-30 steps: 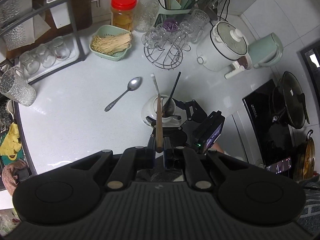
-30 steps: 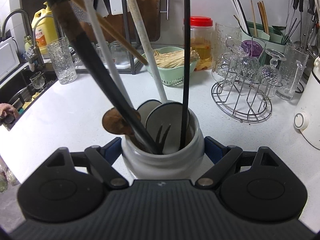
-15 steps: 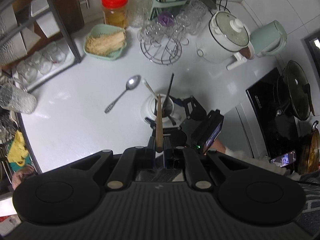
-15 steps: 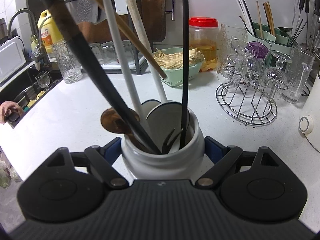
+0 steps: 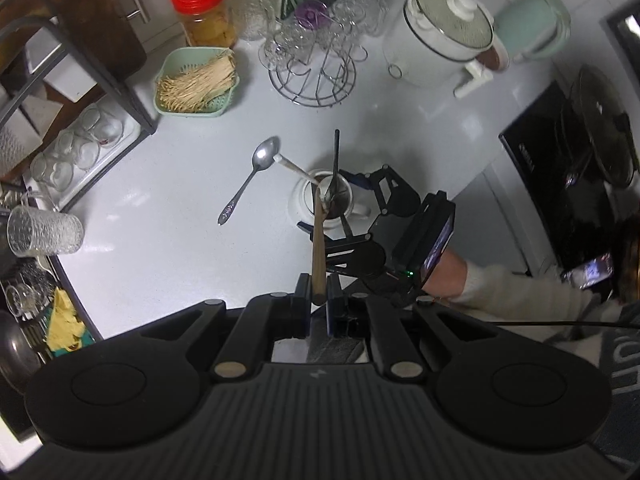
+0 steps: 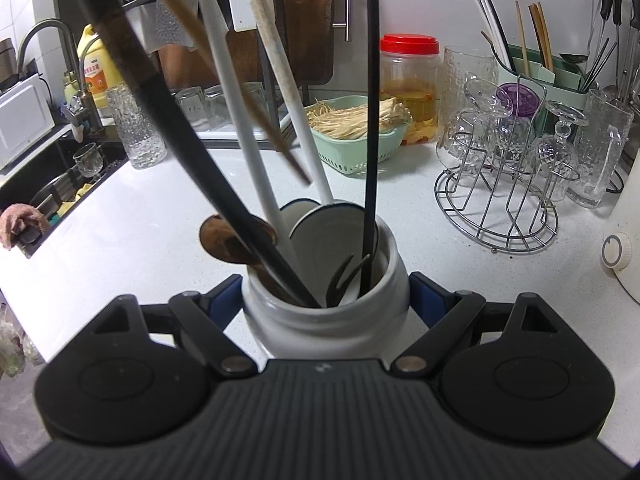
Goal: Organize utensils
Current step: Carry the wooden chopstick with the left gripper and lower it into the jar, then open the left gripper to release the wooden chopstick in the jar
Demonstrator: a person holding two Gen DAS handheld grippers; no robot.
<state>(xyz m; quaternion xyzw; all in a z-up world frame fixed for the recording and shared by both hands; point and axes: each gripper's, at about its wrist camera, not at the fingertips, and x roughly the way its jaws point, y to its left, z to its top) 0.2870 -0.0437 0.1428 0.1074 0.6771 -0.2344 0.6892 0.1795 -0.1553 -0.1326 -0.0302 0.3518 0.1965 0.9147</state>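
Wooden, the chopstick [image 5: 319,248] is pinched in the narrow jaws of the left gripper [image 5: 319,304], pointing toward twelve o'clock with its tip over the white jar [image 6: 325,300]. The right gripper [image 6: 325,308] clamps that jar on both sides. The step looks like insertion; next, lower straight between the handles. At eleven o'clock a metal spoon [image 5: 250,179] waits on the counter [image 5: 160,220].

White jar [image 6: 324,316]; red-lidded amber jar [image 6: 409,80]; mint basket [image 6: 360,148]; silver spoon [image 5: 252,176]
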